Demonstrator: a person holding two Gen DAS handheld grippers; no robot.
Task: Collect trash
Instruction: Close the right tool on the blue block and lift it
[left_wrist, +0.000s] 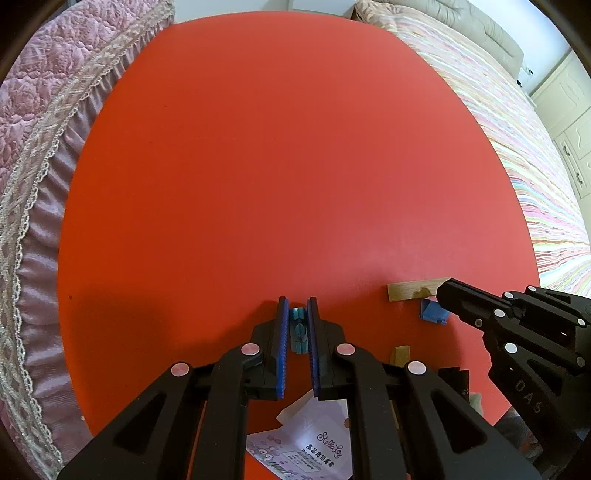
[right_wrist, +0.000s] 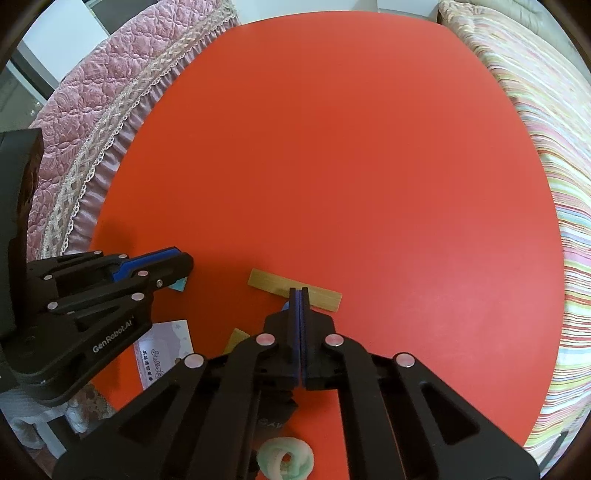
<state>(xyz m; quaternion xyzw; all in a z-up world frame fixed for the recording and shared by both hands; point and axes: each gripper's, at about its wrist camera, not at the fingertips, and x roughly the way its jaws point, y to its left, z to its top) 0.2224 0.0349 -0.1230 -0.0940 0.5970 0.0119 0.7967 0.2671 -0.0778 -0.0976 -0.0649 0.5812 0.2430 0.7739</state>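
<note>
1. two tongs point down at my red surface.
2. left tongs are clamped on a teal wrapper.
3. right tongs are pressed together; a blue scrap sits at their tip, beside the tan strip.
4. i can't tell if it's pinched.

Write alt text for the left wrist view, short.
The left gripper is shut on a small teal wrapper on a red table. To its right the right gripper points at a blue scrap beside a tan strip; a printed packet lies nearest the camera.
</note>
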